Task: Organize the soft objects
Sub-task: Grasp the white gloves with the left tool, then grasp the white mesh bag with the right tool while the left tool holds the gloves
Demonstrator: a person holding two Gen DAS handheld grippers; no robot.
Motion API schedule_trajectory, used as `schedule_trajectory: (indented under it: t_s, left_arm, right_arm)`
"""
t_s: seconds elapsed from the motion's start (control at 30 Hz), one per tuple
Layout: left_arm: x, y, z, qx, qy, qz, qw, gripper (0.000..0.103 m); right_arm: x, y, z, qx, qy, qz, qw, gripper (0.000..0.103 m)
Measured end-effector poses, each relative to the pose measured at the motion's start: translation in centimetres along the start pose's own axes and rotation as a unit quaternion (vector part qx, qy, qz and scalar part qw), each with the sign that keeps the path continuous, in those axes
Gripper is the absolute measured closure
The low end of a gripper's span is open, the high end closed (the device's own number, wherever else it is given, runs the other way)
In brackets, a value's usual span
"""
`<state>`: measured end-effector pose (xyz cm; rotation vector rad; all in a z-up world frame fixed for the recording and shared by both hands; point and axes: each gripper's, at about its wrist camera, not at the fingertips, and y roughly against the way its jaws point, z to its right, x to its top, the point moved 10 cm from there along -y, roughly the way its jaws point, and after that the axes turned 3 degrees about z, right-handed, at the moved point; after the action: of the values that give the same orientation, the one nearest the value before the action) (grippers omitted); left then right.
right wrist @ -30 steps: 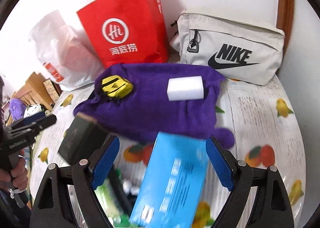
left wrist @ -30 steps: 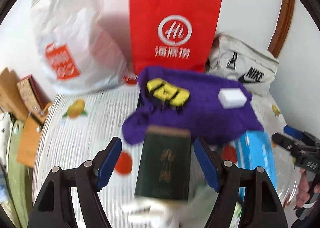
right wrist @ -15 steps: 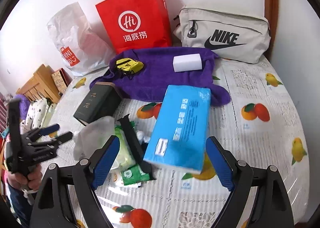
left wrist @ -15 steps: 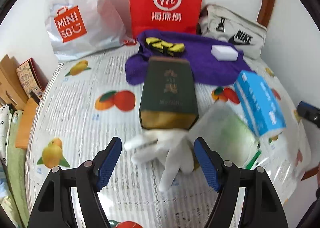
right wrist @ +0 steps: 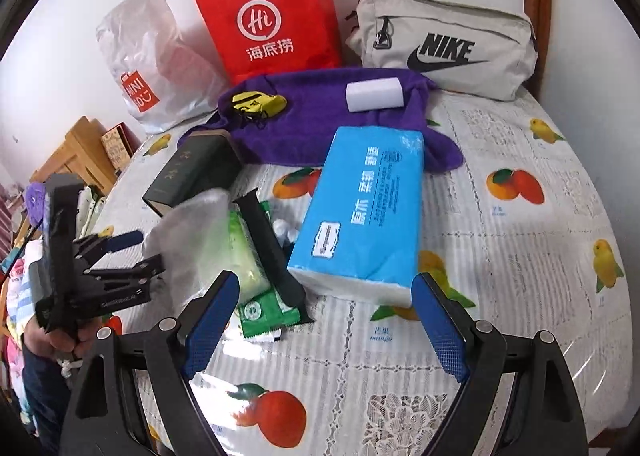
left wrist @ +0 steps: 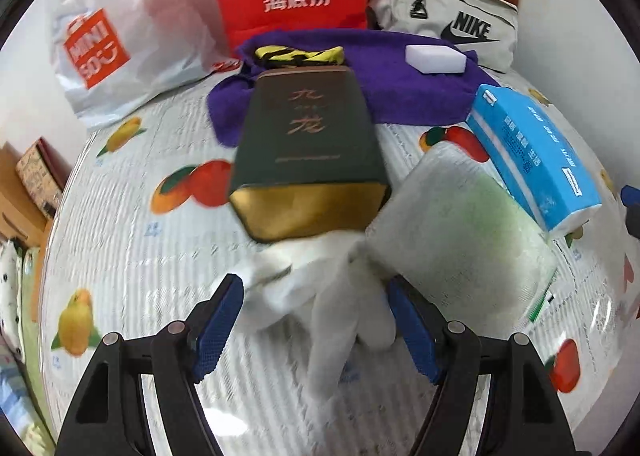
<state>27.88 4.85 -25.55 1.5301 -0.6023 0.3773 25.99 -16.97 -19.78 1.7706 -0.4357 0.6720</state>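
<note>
- Closer now than half a second ago, the left tongs (left wrist: pixel 314 330) have dropped toward the fruit-print counter (left wrist: pixel 132 256), and their blue pads stand wide apart on either side of the white glove (left wrist: pixel 320 296), not yet pinching it.
- Right tongs (right wrist: pixel 326 324) are also spread wide and grip nothing; they hang just short of the blue tissue pack (right wrist: pixel 364 212), much as before.
- Behind these, a purple towel (right wrist: pixel 316 124) lies spread in front of the red paper bag (right wrist: pixel 272 12), the Miniso plastic bag (right wrist: pixel 148 60) and the Nike pouch (right wrist: pixel 444 44).
- On the towel sit a white sponge block (right wrist: pixel 374 94) and a yellow-black pouch (right wrist: pixel 256 103).
- A dark green box (left wrist: pixel 308 152) lies with its gold end touching the glove's cuff.
- A clear bag (left wrist: pixel 460 232) with something green inside, probably wipes, overlaps the glove's right edge.
- That approach suggests the glove is the next soft thing to be picked up; sorting looks barely begun.
</note>
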Motion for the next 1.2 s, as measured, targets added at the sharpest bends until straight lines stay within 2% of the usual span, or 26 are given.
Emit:
schedule_trajectory:
  t_s: [0.03,0.07,0.1,0.13,0.2,0.27,0.53,0.8,0.9,1.03,1.2]
  left_arm:
    - [0.1,-0.4,0.1,0.006,-0.007,-0.001,1.0000,0.030]
    - [0.1,-0.8,0.2,0.012,-0.014,-0.005,0.9998,0.038]
    - [0.0,-1.2,0.3,0.009,-0.021,-0.007,0.9997,0.050]
    - [-0.1,-1.4,0.8,-0.006,-0.026,-0.011,0.9996,0.073]
    - [-0.1,-1.4,1.0,-0.022,-0.024,-0.009,0.9994,0.078]
    - [0.0,-1.2,0.9,-0.028,-0.022,-0.005,0.9994,0.090]
    - [-0.4,1.0,-0.6,-0.046,0.021,0.005,0.9987,0.092]
    - [-1.5,3.4,-3.6,-0.032,0.052,0.019,0.9980,0.092]
    - [-2.1,3.3,-4.8,-0.022,0.063,0.014,0.9976,0.092]
    - [-3.0,2.6,-5.1,-0.027,0.073,0.005,0.9970,0.092]
    - [-3.5,2.4,-5.4,-0.035,0.080,0.004,0.9962,0.092]
  right_arm:
    - [-0.1,0.0,0.0,0.003,0.000,-0.002,1.000,0.015]
    - [-0.2,-0.1,-0.1,0.002,-0.001,-0.004,1.000,0.015]
    - [-0.2,-0.2,-0.1,0.000,0.000,-0.006,1.000,0.015]
    - [-0.3,-0.2,-0.2,-0.001,0.002,-0.008,1.000,0.015]
    - [-0.4,-0.4,-0.5,-0.002,0.009,-0.012,1.000,0.015]
    - [-0.3,-0.5,-0.9,-0.001,0.014,-0.012,1.000,0.015]
    - [-0.3,-1.5,-2.9,0.018,0.023,-0.013,0.999,0.015]
    - [-1.0,-3.5,-7.5,0.040,0.078,-0.028,0.996,0.015]
    - [-1.5,-4.4,-9.0,0.054,0.090,-0.036,0.994,0.015]
    - [-1.6,-5.8,-11.4,0.067,0.111,-0.038,0.991,0.015]
    - [-2.4,-7.6,-13.3,0.042,0.159,-0.048,0.985,0.015]
